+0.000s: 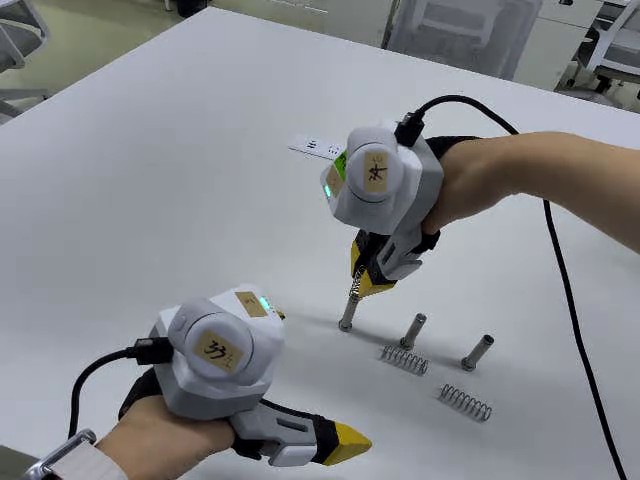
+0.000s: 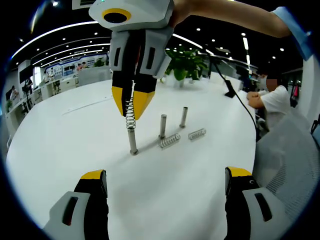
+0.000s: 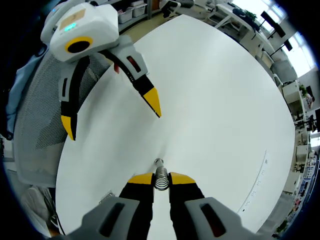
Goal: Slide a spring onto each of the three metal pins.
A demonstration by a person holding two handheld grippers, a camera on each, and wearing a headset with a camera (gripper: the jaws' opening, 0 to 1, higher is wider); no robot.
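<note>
- The right gripper [image 1: 365,285] has its jaws clamped on a spring [image 2: 130,116], which hangs roughly upright from the yellow tips.
- The landmark here is the first pin [image 1: 347,315], the one standing upright on the white table [image 1: 150,180]. The held spring is straight above it, with its long axis pretty much in line with the pin's.
- In the right gripper view the pin's top peeks out right at the spring's lower end. I can't tell whether the coil has actually started over the tip or is just touching it.
- My read is that the whole move comes down to that alignment. A straight drop along the pin's axis should thread it, and any tilt will likely snag a coil on the rim.
- The left gripper [image 1: 340,445] hangs low and well off to the near side of that pin, jaws wide apart and holding nothing. The right one is clearly nearer and doing the job.
- Beyond the first pin stand the second pin [image 1: 413,330] and third pin [image 1: 478,352], both bare.
- Two loose springs lie flat on their sides, one [image 1: 404,359] just beside the second pin and the other [image 1: 465,402] further out from the first pin.
</note>
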